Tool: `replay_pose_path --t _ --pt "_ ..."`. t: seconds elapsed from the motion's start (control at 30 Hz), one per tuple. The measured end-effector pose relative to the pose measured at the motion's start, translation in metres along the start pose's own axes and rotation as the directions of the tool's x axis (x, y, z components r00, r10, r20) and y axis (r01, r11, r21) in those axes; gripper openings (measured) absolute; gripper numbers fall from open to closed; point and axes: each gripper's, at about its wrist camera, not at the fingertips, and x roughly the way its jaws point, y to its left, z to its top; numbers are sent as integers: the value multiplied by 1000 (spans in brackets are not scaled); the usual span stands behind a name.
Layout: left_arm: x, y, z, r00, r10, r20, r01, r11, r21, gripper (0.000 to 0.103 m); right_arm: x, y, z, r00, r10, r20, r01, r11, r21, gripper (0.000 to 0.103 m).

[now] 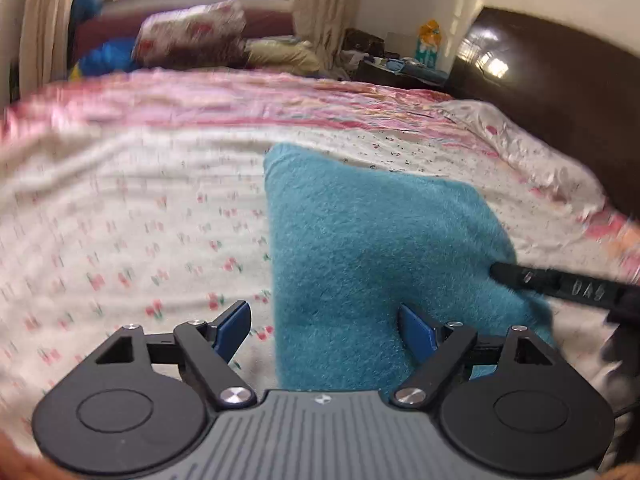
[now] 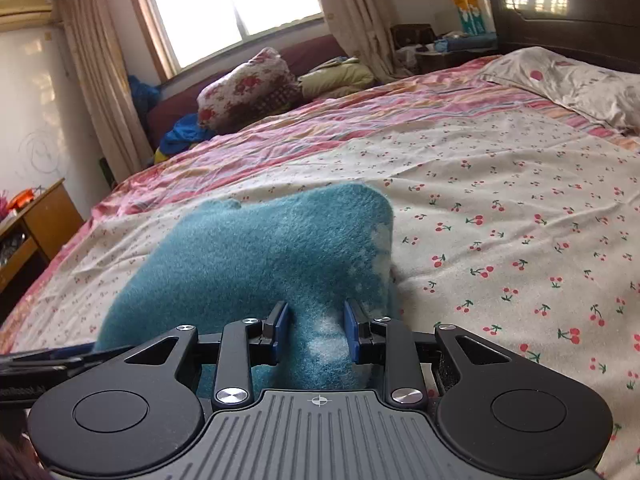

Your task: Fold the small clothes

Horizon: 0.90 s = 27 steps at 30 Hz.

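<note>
Cloth: teal, fuzzy, matt fleece. Sheet: thin printed cotton, matt, creased. Headboard, far right: dark wood, glossy. Gripper arms: matt black plastic w/ shiny metal screws; pads smooth blue.

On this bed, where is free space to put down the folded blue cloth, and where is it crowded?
Free: the cherry-print sheet right of the blue cloth, up to the pillow; also the sheet left of the cloth in the left view, toward the pink striped band. Crowded: the near edge, where the right claw pinches the cloth and the left claw stands open.
</note>
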Motion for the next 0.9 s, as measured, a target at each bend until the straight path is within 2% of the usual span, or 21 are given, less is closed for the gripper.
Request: replay_pose_path --t 0.07,0.17,0.23,0.3,0.43,0.47,0.57,0.73,0.83,0.9 --pt "-4 -8 0 999 32 15 -32 998 61 87 -8 8 2 1000 -15 7 15 1000 -24 30" --pt "-4 -4 4 1000 30 1 -30 999 30 87 -22 13 1 1000 -20 16 21 999 -31 36" --pt "-4 -4 3 999 34 6 -34 999 34 87 -28 10 0 1000 -4 13 4 1000 -7 47" --pt "-6 -5 3 999 38 15 -39 998 47 87 -31 7 -2 1000 11 -3 -11 1000 10 62" --pt "-11 1 5 999 14 36 -16 999 43 87 -20 0 -11 999 3 -53 -3 1000 15 67" --pt "-13 3 6 999 7 41 -8 999 37 87 -16 -3 -14 998 3 -66 -1 1000 27 72" --pt "-9 15 9 999 -37 22 37 999 3 87 -8 -21 -20 995 53 -86 -42 991 124 76" --pt "14 27 8 989 -148 -16 146 985 -88 94 8 -50 -26 976 187 -109 -148 943 298 81" --pt "29 30 9 974 -224 -35 218 967 -132 98 15 -51 -24 968 231 -96 -194 934 300 82" --pt "40 30 11 966 -253 -57 241 957 -162 102 23 -50 -22 961 261 -92 -221 924 311 84"
